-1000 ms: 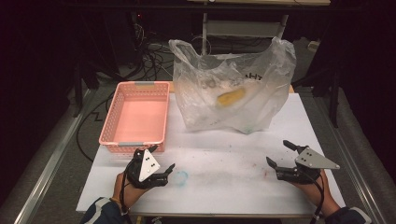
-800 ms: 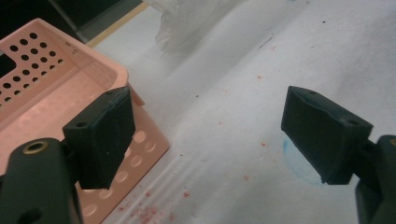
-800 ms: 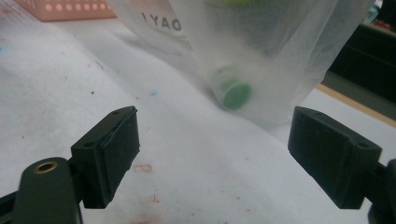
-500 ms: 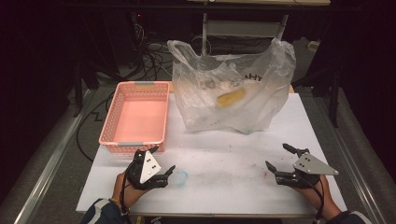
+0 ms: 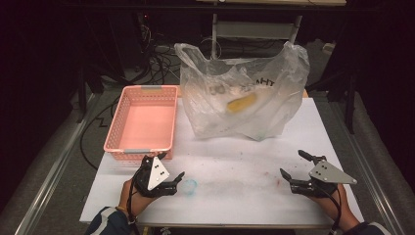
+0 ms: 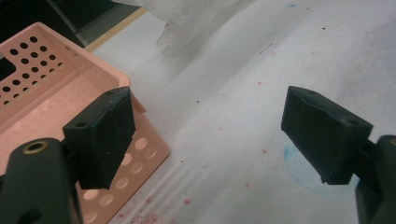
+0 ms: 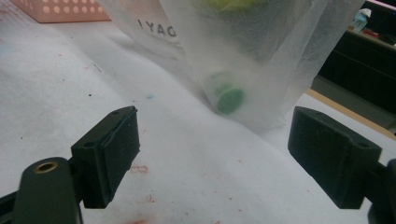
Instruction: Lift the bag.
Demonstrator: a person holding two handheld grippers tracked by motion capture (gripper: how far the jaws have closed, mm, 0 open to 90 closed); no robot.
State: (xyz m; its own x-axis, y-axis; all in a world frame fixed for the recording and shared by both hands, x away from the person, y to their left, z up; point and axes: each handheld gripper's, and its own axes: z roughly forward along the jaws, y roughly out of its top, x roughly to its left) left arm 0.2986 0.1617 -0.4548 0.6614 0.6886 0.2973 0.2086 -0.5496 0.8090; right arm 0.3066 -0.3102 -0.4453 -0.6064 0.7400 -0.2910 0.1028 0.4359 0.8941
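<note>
Both claws sit wide open, holding nothing: the left gripper [image 5: 170, 166] by the pink basket [image 5: 142, 122], the right gripper [image 5: 294, 166] near the tabletop's [image 5: 235, 166] right front corner.

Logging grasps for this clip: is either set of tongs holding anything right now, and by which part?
Nothing is held. The left tongs and the right tongs both stand open over the bare table.

basket [image 5: 142, 122]: pink plastic, full of holes | bag [image 5: 244, 93]: thin, see-through, crinkly plastic | table [image 5: 235, 186]: white, matt, maybe paper | pads [image 6: 105, 135]: black, dull, rubbery
</note>
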